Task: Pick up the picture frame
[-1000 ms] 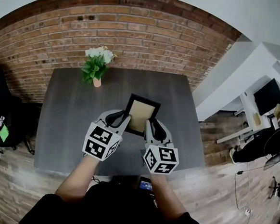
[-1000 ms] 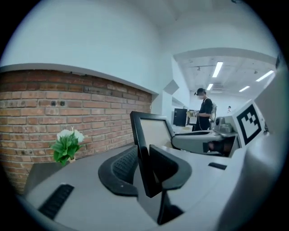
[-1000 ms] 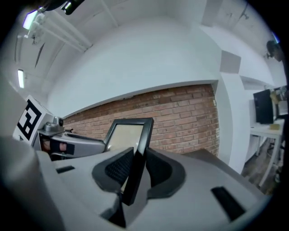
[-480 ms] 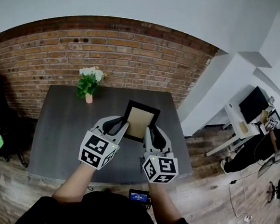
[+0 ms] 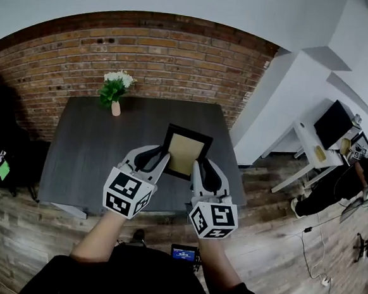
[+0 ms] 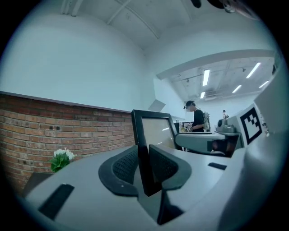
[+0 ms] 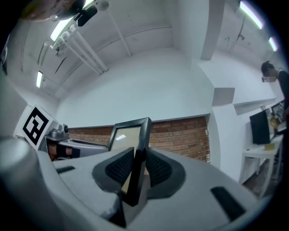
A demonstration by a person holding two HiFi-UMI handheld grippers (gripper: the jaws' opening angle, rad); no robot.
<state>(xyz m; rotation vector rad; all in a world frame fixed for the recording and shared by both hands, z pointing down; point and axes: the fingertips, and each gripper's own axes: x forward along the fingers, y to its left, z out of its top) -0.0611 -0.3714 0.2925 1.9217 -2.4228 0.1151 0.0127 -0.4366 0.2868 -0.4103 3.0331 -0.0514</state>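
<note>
Up off the table (image 5: 88,155) has come the one picture frame (image 5: 185,151), carried by both grippers, and the tabletop now lies farther below it than a second ago. The frame is black-edged with a pale tan panel, and it hangs in the air over the table's near right part, touching nothing but the jaws.

Two grippers hold it, one at each side. The left gripper (image 5: 162,162) is clamped on the frame's left edge; in its own view the black edge stands upright between the two ribbed pads, pressed from both sides. The right gripper (image 5: 197,168) pinches the frame's right edge the same way, jaws nearly together on the thin moulding. Each gripper carries one marker cube, so two cubes show nearest the person.

On the table stands one small pot of white flowers (image 5: 114,90), at the far left corner, well apart from the frame. One brick wall (image 5: 178,60) runs behind it. To the right stands one white desk (image 5: 307,150) with one dark monitor (image 5: 333,123).
</note>
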